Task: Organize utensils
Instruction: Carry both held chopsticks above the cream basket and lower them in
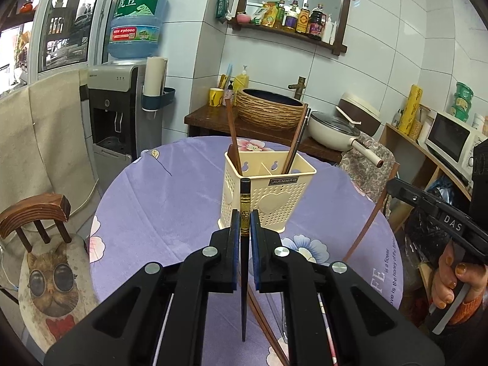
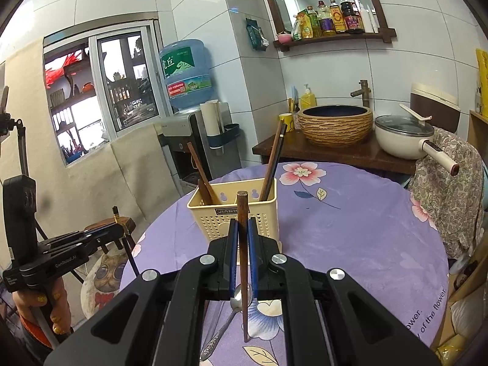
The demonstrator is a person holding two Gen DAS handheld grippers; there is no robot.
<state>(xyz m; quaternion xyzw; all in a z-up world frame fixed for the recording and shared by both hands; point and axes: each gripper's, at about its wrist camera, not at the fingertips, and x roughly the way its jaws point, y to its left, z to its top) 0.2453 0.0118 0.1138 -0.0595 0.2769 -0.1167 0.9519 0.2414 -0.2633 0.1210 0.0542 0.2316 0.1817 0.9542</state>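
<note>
A cream plastic utensil holder (image 1: pixel 270 196) stands on the purple flowered tablecloth, with chopsticks (image 1: pixel 233 135) leaning in both compartments. It also shows in the right wrist view (image 2: pixel 225 213). My left gripper (image 1: pixel 243 224) is shut on a black chopstick with a gold band (image 1: pixel 245 213), held upright just in front of the holder. My right gripper (image 2: pixel 243 231) is shut on a brown wooden chopstick (image 2: pixel 242 213), also upright before the holder. A metal spoon (image 2: pixel 236 302) lies on the cloth under the right gripper. A brown chopstick (image 1: pixel 265 323) lies under the left gripper.
The round table (image 2: pixel 350 228) has a wooden chair with a cat cushion (image 1: pixel 45 274) at its left. Behind stand a water dispenser (image 1: pixel 116 106), a woven basin (image 1: pixel 268 108) and a cream pan (image 1: pixel 332 129). A draped chair (image 2: pixel 451 183) is at the right.
</note>
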